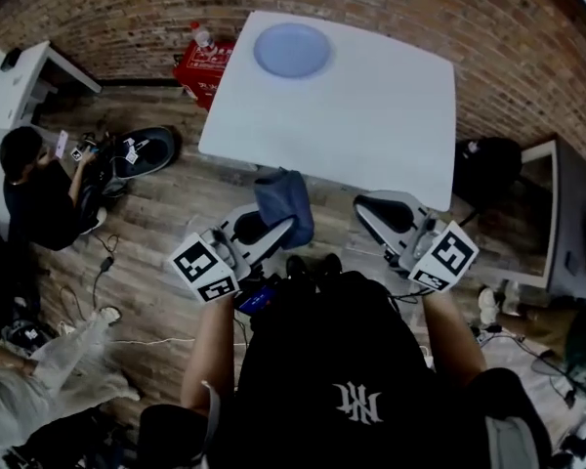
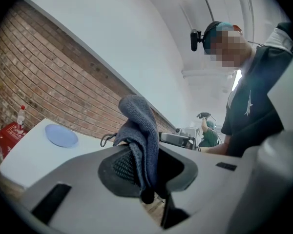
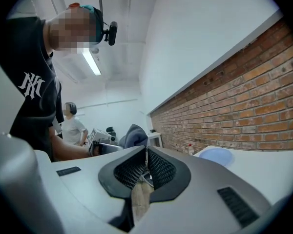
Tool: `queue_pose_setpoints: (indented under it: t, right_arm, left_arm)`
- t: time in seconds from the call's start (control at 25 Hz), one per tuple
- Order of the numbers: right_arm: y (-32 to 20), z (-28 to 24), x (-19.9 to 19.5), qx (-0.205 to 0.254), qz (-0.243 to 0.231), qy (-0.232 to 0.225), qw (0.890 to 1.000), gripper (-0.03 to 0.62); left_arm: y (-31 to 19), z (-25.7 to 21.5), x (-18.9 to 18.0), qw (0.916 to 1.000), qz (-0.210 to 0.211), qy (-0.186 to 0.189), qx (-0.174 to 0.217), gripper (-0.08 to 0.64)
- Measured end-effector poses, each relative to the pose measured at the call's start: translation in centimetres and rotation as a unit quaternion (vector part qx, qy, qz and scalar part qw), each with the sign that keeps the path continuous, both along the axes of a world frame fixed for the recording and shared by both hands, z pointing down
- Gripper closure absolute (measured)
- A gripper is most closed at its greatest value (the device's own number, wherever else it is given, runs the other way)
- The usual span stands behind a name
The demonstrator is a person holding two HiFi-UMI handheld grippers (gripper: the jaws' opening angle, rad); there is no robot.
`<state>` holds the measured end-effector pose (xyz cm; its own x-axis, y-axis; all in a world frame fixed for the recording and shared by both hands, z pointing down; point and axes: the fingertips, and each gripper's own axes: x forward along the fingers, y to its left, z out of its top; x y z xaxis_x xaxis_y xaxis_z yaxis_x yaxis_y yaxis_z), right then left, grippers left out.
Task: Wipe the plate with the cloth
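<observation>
Room: brick wall (image 1: 127, 8), wood floor (image 1: 156, 223), and my white bench (image 1: 371, 115) in front of me.
Plate: the blue plate (image 1: 292, 49) lies at the far end of my bench.
Cloth: my left gripper (image 1: 272, 231) pinches the blue cloth (image 1: 285, 203), off the bench and well away from the plate.
Right gripper (image 1: 379, 211): pressed together, holding nothing.
Red box (image 1: 203, 66): on the floor by the wall, with a bottle (image 1: 203, 35) at its top.

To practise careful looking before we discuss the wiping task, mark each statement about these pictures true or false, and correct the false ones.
1. The left gripper is shut on the cloth. True.
2. The plate lies on the floor. False: it sits on the white table, near a far corner.
3. The right gripper holds a sponge. False: its jaws are together with nothing between them.
4. A brick wall stands behind the table. True.
</observation>
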<state>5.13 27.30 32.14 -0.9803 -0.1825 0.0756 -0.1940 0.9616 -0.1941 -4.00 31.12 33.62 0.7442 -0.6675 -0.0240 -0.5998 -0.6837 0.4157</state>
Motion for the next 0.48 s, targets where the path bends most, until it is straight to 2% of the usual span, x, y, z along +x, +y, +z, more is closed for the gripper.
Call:
queue_pose_setpoints:
  t: [0.16,0.32,0.48]
  right_arm:
    - [0.4,-1.3,0.2,0.014,-0.021,-0.018,1.0,0.555]
    - [1.4,-1.1,0.9,0.018,-0.035,-0.022,0.999,0.557]
    - [2.1,-2.0,4.1,0.036,-0.033,-0.067,0.997,0.556]
  left_arm:
    - [1.1,-1.3,1.3,0.9999,0.011,0.008,0.007,0.486]
    - [1.5,0.8,0.9,0.9993,-0.015,0.003,-0.033,0.486]
    - [2.1,0.9,2.0,0.9993,-0.024,0.007,-0.029,0.486]
